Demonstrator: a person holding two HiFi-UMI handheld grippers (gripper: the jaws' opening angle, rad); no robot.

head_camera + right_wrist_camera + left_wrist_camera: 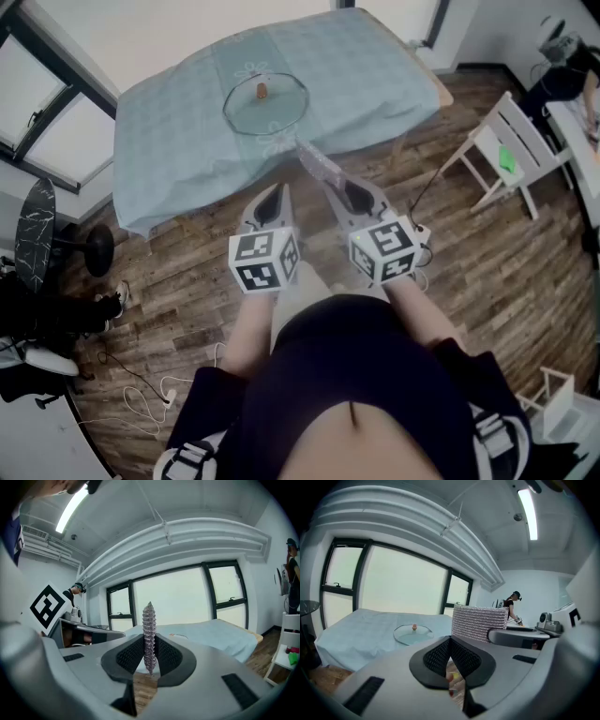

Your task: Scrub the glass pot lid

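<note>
Only right gripper view: clamped scrubber (149,625)

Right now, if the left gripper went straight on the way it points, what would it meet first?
Probably the blue tablecloth near the table's front edge, short of the glass pot lid; depth is hard to judge. The left gripper is shut and empty.

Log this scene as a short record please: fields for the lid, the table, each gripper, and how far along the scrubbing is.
Lid: glass pot lid, lying flat, knob up
Table: table covered by a light blue cloth
Left gripper: left gripper, jaws together, nothing between them
Right gripper: right gripper, clamped on a silvery mesh scrubbing pad
Progress: scrubbing not begun; both grippers are held short of the lid, and the pad is not touching it
</note>
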